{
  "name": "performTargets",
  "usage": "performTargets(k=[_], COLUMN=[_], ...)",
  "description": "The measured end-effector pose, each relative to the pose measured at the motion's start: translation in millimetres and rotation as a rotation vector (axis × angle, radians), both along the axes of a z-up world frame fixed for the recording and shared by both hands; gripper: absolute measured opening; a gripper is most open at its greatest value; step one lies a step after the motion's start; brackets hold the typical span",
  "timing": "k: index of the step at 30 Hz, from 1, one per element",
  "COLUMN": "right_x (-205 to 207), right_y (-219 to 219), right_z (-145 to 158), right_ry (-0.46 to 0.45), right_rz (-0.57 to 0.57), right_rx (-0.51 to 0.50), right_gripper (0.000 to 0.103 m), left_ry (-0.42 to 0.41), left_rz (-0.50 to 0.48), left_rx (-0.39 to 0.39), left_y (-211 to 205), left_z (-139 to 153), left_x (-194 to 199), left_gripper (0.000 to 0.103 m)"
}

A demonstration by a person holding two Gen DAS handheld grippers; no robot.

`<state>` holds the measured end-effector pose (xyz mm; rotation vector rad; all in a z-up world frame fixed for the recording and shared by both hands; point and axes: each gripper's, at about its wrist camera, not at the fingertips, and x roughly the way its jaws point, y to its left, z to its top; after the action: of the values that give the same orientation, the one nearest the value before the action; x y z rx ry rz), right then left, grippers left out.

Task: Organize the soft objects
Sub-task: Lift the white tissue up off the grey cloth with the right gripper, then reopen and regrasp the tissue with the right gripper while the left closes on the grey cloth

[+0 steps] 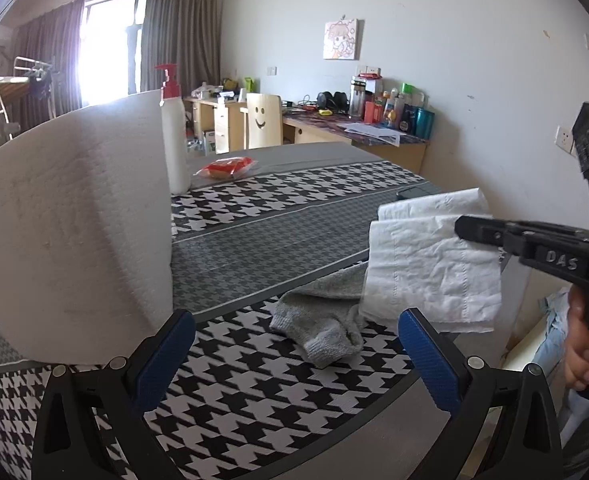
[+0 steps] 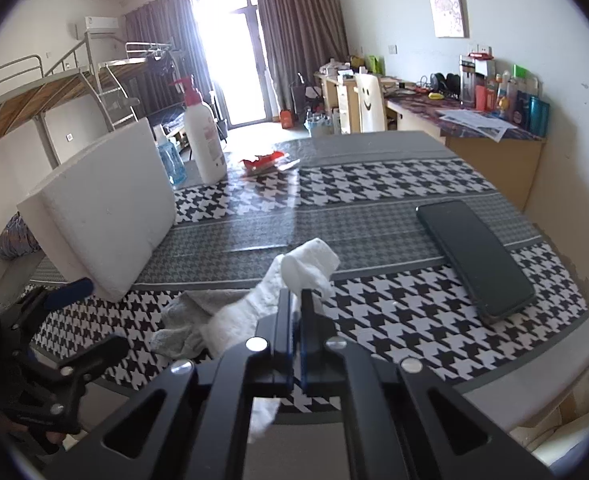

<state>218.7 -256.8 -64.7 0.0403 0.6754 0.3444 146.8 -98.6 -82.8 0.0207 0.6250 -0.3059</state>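
My right gripper [image 2: 296, 294] is shut on a folded white tissue [image 2: 294, 276] and holds it above the table; in the left wrist view the tissue [image 1: 430, 264] hangs from that gripper [image 1: 464, 229] at the right. A grey sock [image 1: 322, 320] lies on the houndstooth tablecloth [image 1: 262, 376] under the tissue; it also shows in the right wrist view [image 2: 190, 316]. My left gripper [image 1: 296, 332] is open and empty, low over the cloth, just short of the sock. A white foam block [image 1: 74, 224] stands at its left.
A black phone [image 2: 474, 252] lies at the right of the table. A white pump bottle [image 2: 204, 140], a blue bottle [image 2: 170, 160] and a red packet [image 2: 262, 162] stand at the far side. Beyond are a chair, desks and a bunk bed.
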Motion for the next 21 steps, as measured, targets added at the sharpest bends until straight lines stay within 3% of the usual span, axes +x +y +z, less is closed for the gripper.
performTargets(k=[5,12,16,18,20,21], right_x=[-5,5,6,7,5,3], right_y=[-3,-10,-14,-15,-15,-15], right_z=[4,-21,-28,-31,-33,-33], right_ry=[-0.020,0.033,0.053,0.060,0.056,0.045], right_rz=[-0.003,-0.067,-0.078,-0.084,-0.100,-0.105], right_rx=[-0.025,-0.094,-0.104,-0.117,-0.144,-0.149], right_gripper=[0.004,0.005,0.007,0.020,0.054,0.065], left_ry=[0.019,0.103,0.119,0.136,0.148,0.150], left_rz=[-0.041,-0.069,-0.056,-0.052,-0.053,-0.048], left_rx=[-0.013,0.005,0.033,0.024,0.014,0.017], left_y=[-7,-25,-30,-28,-28,-28], left_z=[-1,-11,-15,-17,-18,-19], left_x=[11,36,43,46,50,52], left_gripper=[0.102,0.086,0.084,0.081,0.078,0.074])
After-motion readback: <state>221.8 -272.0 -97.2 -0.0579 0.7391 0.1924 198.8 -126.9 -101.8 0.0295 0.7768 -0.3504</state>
